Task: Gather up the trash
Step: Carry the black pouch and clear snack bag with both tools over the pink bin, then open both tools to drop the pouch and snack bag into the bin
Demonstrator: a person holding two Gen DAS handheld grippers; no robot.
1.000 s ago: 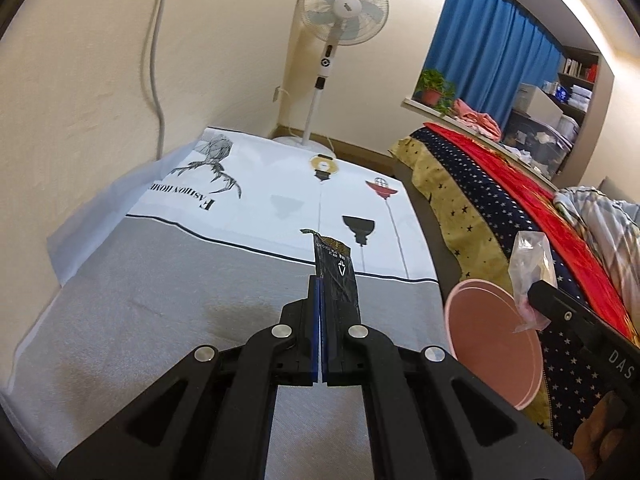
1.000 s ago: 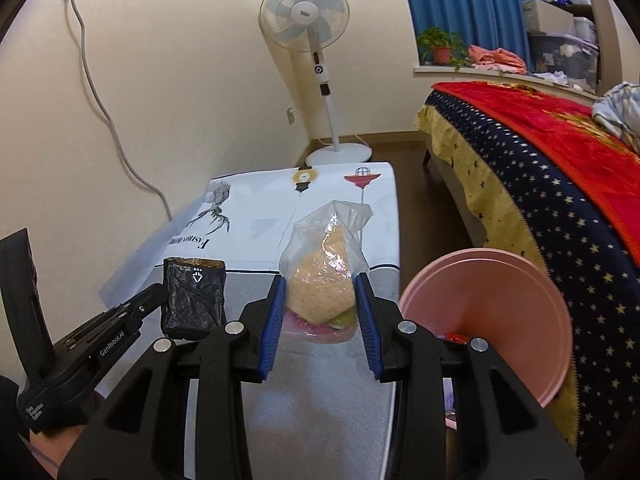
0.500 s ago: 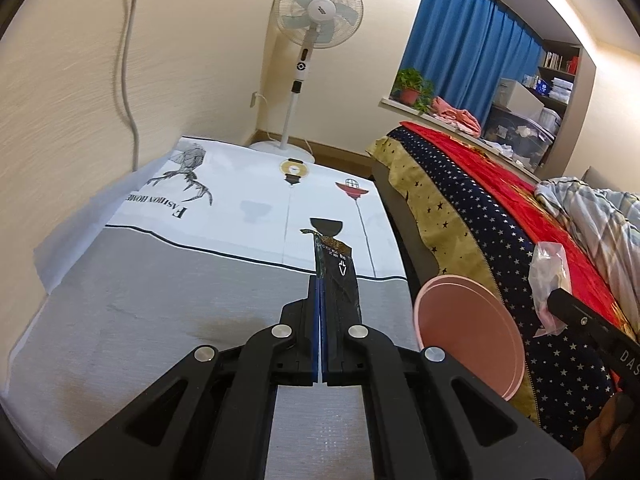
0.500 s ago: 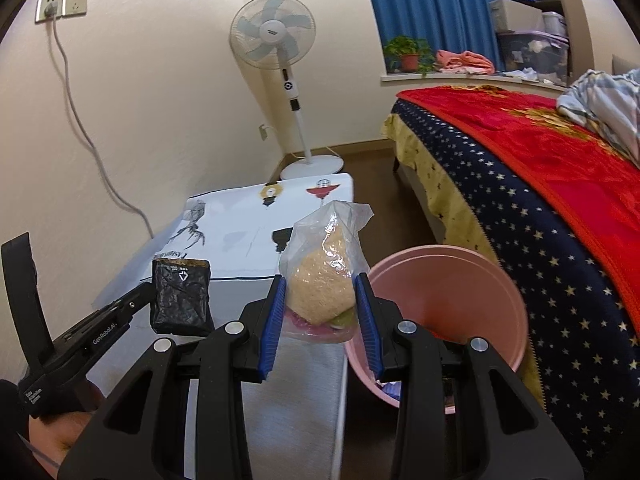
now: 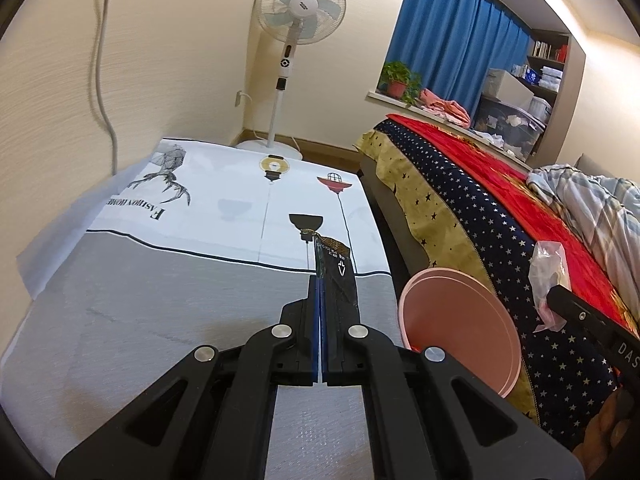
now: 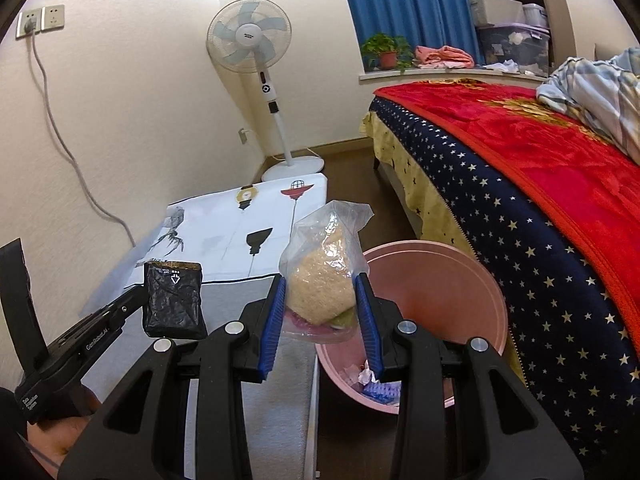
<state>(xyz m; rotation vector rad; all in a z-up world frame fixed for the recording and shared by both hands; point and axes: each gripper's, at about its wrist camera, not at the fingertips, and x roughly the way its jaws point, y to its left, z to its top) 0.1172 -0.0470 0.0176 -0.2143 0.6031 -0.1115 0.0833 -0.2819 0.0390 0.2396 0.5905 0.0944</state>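
Holding two wrappers [image 6: 173, 300] [image 6: 324, 280], apparently.

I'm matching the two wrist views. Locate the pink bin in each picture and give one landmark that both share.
Left wrist view: the pink bin sits lower right, between the table edge and the bed, seen rim-on.
Right wrist view: it is at lower centre-right, behind the right tool, with litter showing inside.
Shared landmark: the standing fan by the far wall.

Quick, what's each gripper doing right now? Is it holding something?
Left gripper: shut on the black wrapper.
Right gripper: shut on the clear food bag, above the pink bin.
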